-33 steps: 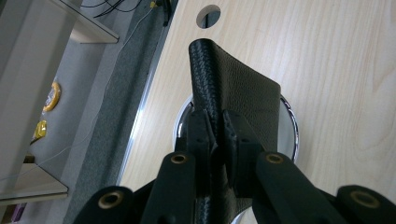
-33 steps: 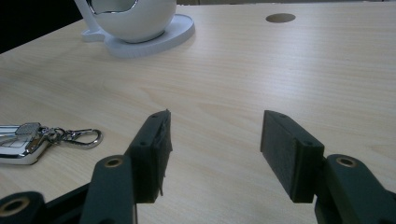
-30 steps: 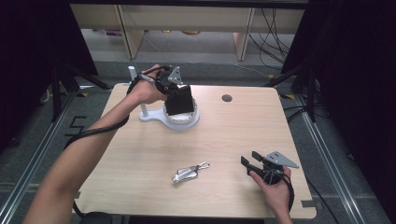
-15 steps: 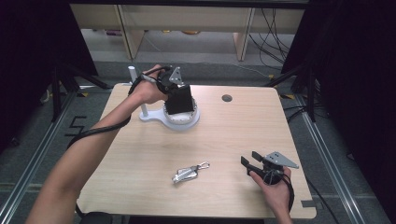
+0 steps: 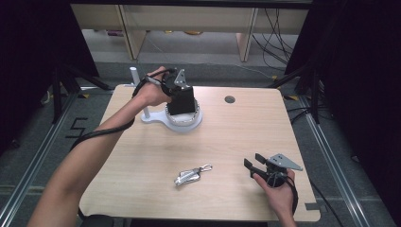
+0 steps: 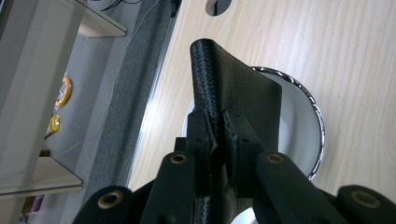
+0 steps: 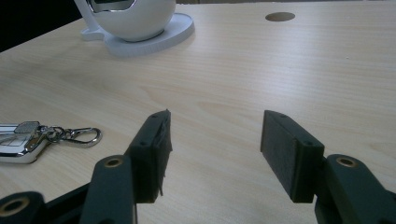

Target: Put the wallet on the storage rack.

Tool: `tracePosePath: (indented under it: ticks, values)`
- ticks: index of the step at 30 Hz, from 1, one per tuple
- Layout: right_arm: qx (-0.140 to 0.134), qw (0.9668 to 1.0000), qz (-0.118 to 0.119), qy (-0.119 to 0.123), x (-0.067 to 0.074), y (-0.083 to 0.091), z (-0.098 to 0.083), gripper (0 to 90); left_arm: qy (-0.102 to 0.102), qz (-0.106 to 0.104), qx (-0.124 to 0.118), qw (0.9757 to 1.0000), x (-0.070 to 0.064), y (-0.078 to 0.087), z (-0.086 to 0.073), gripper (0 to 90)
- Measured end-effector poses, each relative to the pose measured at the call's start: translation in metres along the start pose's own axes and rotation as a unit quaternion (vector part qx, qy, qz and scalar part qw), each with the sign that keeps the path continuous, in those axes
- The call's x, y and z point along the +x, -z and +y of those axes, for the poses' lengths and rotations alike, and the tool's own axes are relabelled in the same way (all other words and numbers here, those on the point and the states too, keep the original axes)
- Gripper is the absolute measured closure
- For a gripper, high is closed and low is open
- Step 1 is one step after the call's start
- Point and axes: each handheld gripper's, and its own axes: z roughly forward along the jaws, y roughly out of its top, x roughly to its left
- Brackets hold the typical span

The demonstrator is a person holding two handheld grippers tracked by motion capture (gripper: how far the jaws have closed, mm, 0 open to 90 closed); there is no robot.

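My left gripper (image 5: 178, 92) hangs over a white bowl-shaped dish (image 5: 191, 122) at the back of the table, its jaws shut on a black leather wallet (image 5: 181, 102). In the left gripper view the pads (image 6: 201, 131) pinch the wallet's (image 6: 238, 88) folded edge, and it stands upright above the dish's chrome rim (image 6: 312, 108). My right gripper (image 5: 253, 160) rests near the table's front right, held by a hand, jaws open and nothing between them (image 7: 212, 149). A silver key fob with a clip (image 5: 191, 175) lies on the wood to the left of it, also in the right gripper view (image 7: 28, 142).
The dish (image 7: 135, 18) sits on a white base with an upright post (image 5: 135, 75) at its left. A round cable hole (image 5: 230, 100) marks the table's back right. Shelving and cables stand beyond the far edge, dark curtains at both sides.
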Motion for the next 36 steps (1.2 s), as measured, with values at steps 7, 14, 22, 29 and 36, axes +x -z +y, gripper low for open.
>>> tracePosePath:
  ticks: [7, 14, 22, 29, 36]
  values:
    - [-0.01, 0.9999, -0.005, 0.01, -0.002, -0.002, -0.001, 44.1, 0.009, -0.011, 0.002, 0.9999, -0.005, -0.012, -0.003, 80.6]
    - [-0.005, 0.9996, -0.009, 0.027, -0.004, -0.001, 0.0, 44.0, 0.016, -0.026, 0.007, 0.9995, -0.012, -0.027, -0.009, 78.8]
    - [0.006, 1.0, -0.003, -0.002, 0.0, 0.0, -0.001, 43.5, 0.037, -0.028, 0.01, 0.9989, -0.01, -0.029, -0.01, 75.5]
    - [0.009, 0.9999, -0.004, -0.008, 0.0, 0.001, -0.001, 43.1, 0.071, -0.012, -0.01, 0.9974, -0.012, -0.023, -0.009, 52.7]
    - [0.006, 0.9999, -0.008, 0.006, -0.001, 0.0, -0.001, 42.9, 0.137, 0.005, -0.021, 0.9903, -0.018, -0.012, -0.017, 36.3]
